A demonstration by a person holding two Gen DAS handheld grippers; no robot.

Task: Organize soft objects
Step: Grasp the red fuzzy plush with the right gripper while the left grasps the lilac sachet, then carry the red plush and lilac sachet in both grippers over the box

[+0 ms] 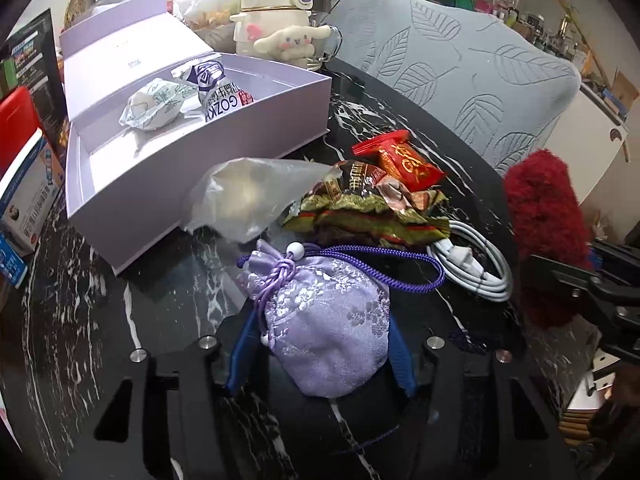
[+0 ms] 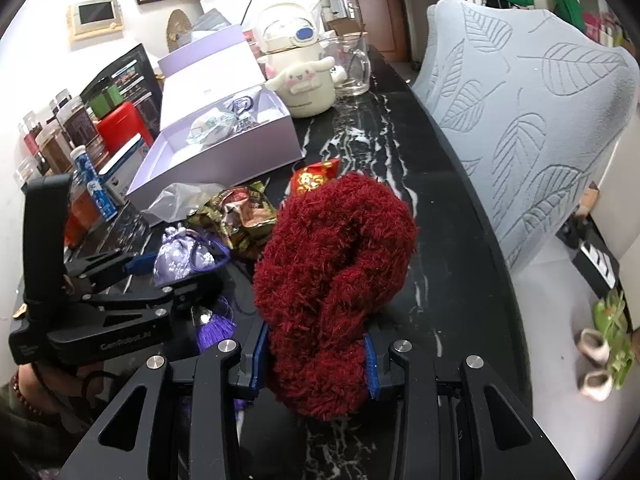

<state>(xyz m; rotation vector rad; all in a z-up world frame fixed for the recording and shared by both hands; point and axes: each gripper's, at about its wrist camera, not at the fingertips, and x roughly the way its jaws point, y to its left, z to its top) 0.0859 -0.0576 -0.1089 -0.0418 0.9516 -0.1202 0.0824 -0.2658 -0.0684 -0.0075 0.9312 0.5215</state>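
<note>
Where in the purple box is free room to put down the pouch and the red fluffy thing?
The near half of the purple box is bare. Its far half holds two wrapped snacks. Between the box and the white cable, wrappers crowd the table.

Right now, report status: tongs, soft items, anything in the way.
Left tongs shut on lilac pouch. Right tongs shut on red fuzzy bundle. Lilac box open, two packets inside. Snack wrappers and clear bag between pouch and box.
</note>
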